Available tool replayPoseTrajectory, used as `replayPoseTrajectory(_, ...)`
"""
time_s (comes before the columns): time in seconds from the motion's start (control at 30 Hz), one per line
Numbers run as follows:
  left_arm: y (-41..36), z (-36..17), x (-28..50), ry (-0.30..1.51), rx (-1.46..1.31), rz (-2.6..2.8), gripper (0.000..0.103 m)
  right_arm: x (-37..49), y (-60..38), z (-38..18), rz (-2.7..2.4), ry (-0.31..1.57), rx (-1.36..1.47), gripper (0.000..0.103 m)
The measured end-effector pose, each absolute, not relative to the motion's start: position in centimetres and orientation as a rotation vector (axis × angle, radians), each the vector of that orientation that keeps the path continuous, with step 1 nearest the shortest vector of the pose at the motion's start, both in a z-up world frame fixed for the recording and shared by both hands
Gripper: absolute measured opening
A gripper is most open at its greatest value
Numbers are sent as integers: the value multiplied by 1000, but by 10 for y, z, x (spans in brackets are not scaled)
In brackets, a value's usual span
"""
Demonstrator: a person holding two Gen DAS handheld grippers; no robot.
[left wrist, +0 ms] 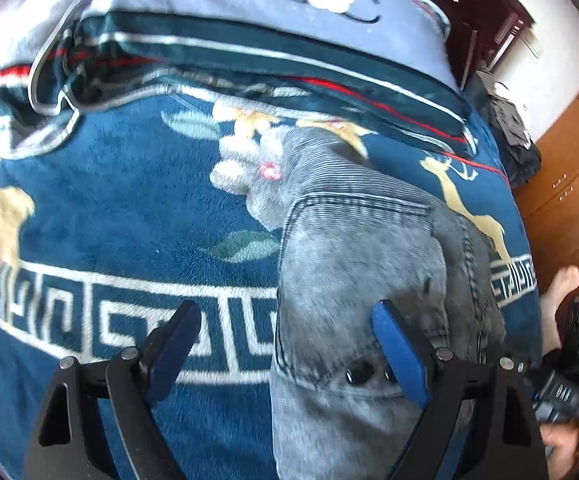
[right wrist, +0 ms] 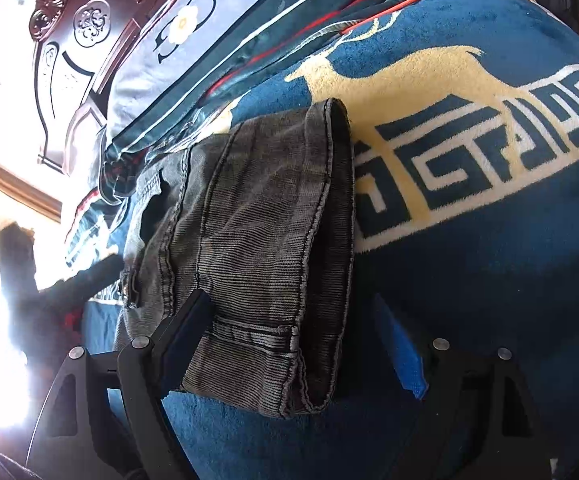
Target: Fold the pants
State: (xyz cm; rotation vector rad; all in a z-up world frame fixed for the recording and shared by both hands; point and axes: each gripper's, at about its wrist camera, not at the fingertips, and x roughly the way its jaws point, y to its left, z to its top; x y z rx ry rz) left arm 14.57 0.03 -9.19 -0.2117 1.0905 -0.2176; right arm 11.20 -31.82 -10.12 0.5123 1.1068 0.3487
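A: Grey pants (left wrist: 369, 280) lying folded on the blue blanket (left wrist: 109, 200) of the bed, toward its right edge, short of the pillows (left wrist: 249, 8) at the head.

B: Left tongs (left wrist: 289, 340) spread wide, holding nothing; one finger over the blanket, the other over the denim near a pocket seam.

A: Right tongs (right wrist: 301, 340) wide too, straddling the hem end (right wrist: 289, 340) of the bundle. Left finger (right wrist: 185, 332) seemingly touching the cloth, right one apart on the blanket side. Not gripping yet.

B: Looks like a late fold: legs doubled already, bundle thick and stiff.

A: Best to close on all layers at the hem together, not just the top one. Pinch deep, past the stitched cuff, to stop slipping.

B: Then match with the left on the opposite edge, lift both evenly, carry over in one arc, and lay edge to edge.

A: Worth watching the plush blanket: easy to snag along with the denim.
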Motion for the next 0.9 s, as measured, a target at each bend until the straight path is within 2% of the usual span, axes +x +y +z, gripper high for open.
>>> replayPoseTrajectory(0.07, -2, -101, 150, 1110, -217, -232, 89, 112, -316, -103, 358, 1096, 500, 83)
replayPoseTrajectory(0.17, -9, -113, 151, 1127, -214, -261, 81, 113, -315, -106, 384, 1070, 492, 83)
replayPoseTrajectory(0.33, -14, -124, 151, 1132, -237, -287, 74, 124, -304, -108, 433, 1048, 451, 76)
replayPoseTrajectory(0.43, -19, -125, 152, 1138, -229, -313, 58, 131, -292, -109, 430, 1046, 397, 65)
replayPoseTrajectory(0.47, -21, -124, 152, 1142, -226, -316, 56, 131, -291, -109, 423, 1046, 391, 63)
replayPoseTrajectory(0.53, -25, -122, 152, 1139, -210, -306, 55, 129, -287, -105, 408, 1040, 371, 52)
replayPoseTrajectory(0.63, -27, -116, 150, 1123, -190, -302, 47, 125, -278, -95, 393, 1020, 294, 41)
replayPoseTrajectory(0.7, -31, -109, 147, 1105, -164, -297, 41, 122, -270, -87, 382, 999, 240, 37)
replayPoseTrajectory(0.9, -35, -89, 142, 1064, -138, -302, 37, 120, -270, -74, 380, 963, 243, 31)
